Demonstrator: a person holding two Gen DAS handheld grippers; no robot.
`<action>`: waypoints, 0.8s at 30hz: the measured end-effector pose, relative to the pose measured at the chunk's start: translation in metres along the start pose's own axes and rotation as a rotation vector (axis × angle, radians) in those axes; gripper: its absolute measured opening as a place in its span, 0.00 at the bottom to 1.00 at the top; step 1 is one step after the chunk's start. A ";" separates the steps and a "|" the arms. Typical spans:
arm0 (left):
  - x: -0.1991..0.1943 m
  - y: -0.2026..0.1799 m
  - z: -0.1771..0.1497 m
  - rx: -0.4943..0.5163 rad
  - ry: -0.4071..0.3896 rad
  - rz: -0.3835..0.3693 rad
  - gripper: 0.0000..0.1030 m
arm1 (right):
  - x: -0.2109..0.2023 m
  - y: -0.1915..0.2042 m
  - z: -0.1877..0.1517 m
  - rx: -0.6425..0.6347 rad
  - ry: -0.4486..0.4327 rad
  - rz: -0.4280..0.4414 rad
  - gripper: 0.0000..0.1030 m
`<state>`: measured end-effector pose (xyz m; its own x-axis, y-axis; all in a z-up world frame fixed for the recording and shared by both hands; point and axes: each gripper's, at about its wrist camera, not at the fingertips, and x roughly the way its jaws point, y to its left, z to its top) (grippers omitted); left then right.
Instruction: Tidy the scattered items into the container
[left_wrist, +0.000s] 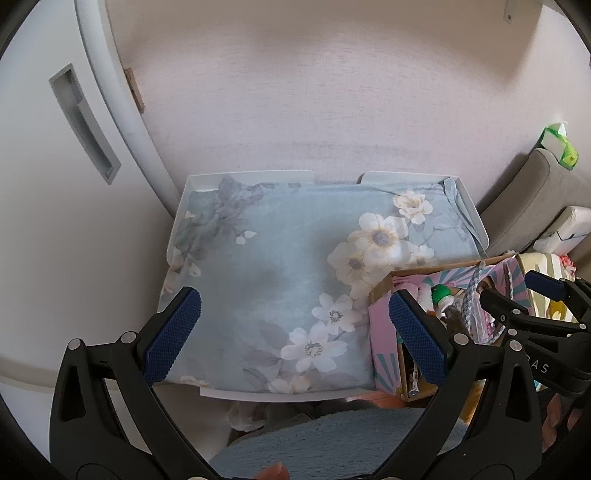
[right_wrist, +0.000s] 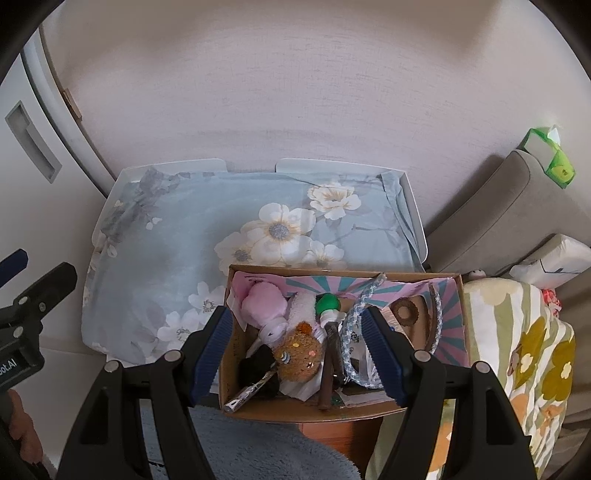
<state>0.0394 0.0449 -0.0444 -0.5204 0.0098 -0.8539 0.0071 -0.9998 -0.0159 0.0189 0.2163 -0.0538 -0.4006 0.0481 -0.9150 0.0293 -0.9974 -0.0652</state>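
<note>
A cardboard box (right_wrist: 236, 369) with a pink and teal lining stands at the right edge of a floral blue cloth (right_wrist: 177, 243). It holds a pink plush (right_wrist: 264, 302), a brown plush (right_wrist: 299, 356), a green-capped toy (right_wrist: 327, 304), a braided blue rope (right_wrist: 354, 325), a brown stick (right_wrist: 330, 369) and other small items. My right gripper (right_wrist: 295, 350) is open and empty, hovering over the box. My left gripper (left_wrist: 295, 332) is open and empty above the cloth (left_wrist: 266, 266), left of the box (left_wrist: 382, 314).
The cloth covers a white tray-like table (right_wrist: 415, 221) against a pink wall. A white door (left_wrist: 44, 184) is at the left. A grey cushion (right_wrist: 517, 206), a green tissue pack (right_wrist: 550, 155) and a flowered fabric (right_wrist: 535, 350) lie at the right. A grey-blue rug (right_wrist: 258, 450) lies below.
</note>
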 end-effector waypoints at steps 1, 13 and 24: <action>0.000 0.000 0.000 0.000 0.000 0.000 0.99 | 0.000 0.000 0.000 0.004 -0.001 -0.001 0.66; 0.003 0.002 0.001 0.001 0.003 0.016 0.99 | 0.001 -0.002 0.001 0.003 -0.001 -0.003 0.66; 0.005 0.005 0.002 0.005 0.011 0.011 0.99 | 0.002 0.000 0.002 0.005 0.000 -0.004 0.66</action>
<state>0.0351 0.0403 -0.0473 -0.5107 -0.0011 -0.8597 0.0090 -1.0000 -0.0040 0.0167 0.2167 -0.0547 -0.4009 0.0517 -0.9147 0.0231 -0.9975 -0.0665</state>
